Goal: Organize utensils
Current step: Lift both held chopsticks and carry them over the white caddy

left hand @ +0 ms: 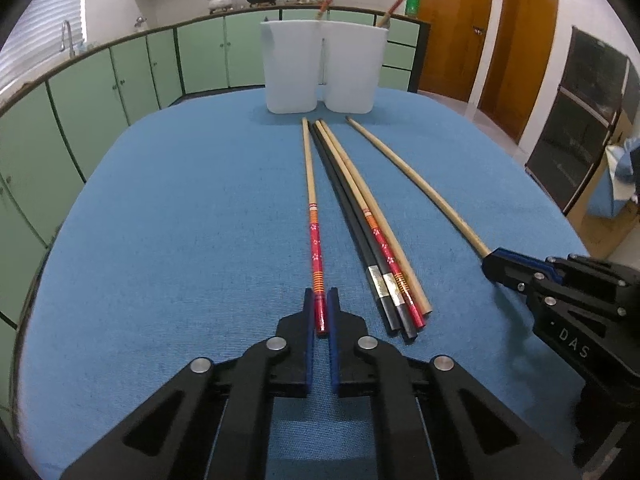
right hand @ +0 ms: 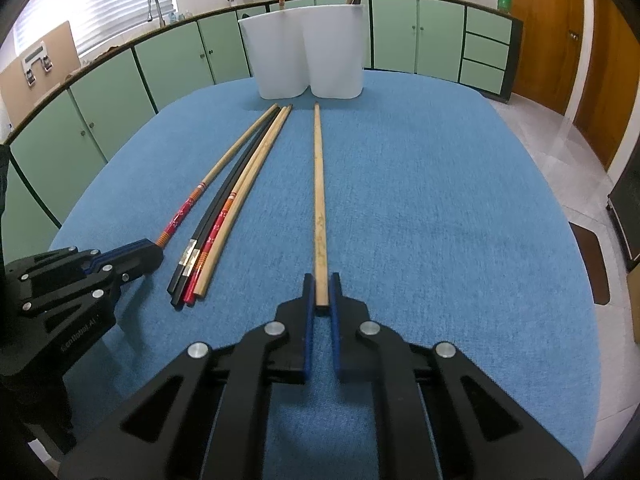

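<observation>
Both our grippers are pinched on handle ends: left gripper [left hand: 321, 300] on the red-patterned chopstick [left hand: 313, 216], right gripper [right hand: 322, 286] on the plain wooden chopstick [right hand: 319, 184], both flat on the blue cloth [left hand: 180, 220]. Pickup step, we reckon; next, lift toward the white holder [left hand: 320, 68].

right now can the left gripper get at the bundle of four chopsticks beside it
Probably yes, but not yet: the left gripper is shut on the red-patterned chopstick. The bundle lies just to its right on the blue cloth, nothing over it.
</observation>
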The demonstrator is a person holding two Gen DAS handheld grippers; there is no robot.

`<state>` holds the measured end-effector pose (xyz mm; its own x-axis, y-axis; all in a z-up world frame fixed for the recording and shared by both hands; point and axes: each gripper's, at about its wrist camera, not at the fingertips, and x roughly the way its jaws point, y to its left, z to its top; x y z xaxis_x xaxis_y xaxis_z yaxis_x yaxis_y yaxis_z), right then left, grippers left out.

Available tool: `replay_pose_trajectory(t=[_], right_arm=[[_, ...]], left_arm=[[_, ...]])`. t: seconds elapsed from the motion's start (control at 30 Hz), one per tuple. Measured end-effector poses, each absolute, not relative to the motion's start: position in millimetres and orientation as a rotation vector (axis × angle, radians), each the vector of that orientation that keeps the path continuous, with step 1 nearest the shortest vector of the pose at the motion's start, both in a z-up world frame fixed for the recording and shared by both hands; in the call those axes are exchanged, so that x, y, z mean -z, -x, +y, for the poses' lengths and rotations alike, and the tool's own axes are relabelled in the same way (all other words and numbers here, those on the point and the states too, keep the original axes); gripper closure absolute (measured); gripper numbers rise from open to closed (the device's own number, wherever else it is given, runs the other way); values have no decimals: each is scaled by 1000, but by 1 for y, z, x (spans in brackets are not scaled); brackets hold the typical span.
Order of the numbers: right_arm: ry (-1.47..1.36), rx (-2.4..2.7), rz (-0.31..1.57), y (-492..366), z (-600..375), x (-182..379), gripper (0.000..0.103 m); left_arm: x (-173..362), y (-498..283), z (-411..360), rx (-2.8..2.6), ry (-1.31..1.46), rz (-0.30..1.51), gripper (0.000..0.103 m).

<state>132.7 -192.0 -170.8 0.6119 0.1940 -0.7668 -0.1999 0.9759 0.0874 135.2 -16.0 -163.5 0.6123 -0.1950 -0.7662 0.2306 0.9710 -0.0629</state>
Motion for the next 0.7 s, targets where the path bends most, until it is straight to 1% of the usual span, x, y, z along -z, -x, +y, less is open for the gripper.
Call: replay_pose_trajectory(t=[0.2,0.43,0.7], right_arm=[[-5,-239,830,-128,-200,145,97],[-3,-254,736,-125,-209,100,97],[-36,-298,647,-139,-221,43,97]], left_arm=[[137,-128,-9,237,-43,823,97],[78,-119,4,235,-34,681,98],[18,-129,11,254,-9,546,98]])
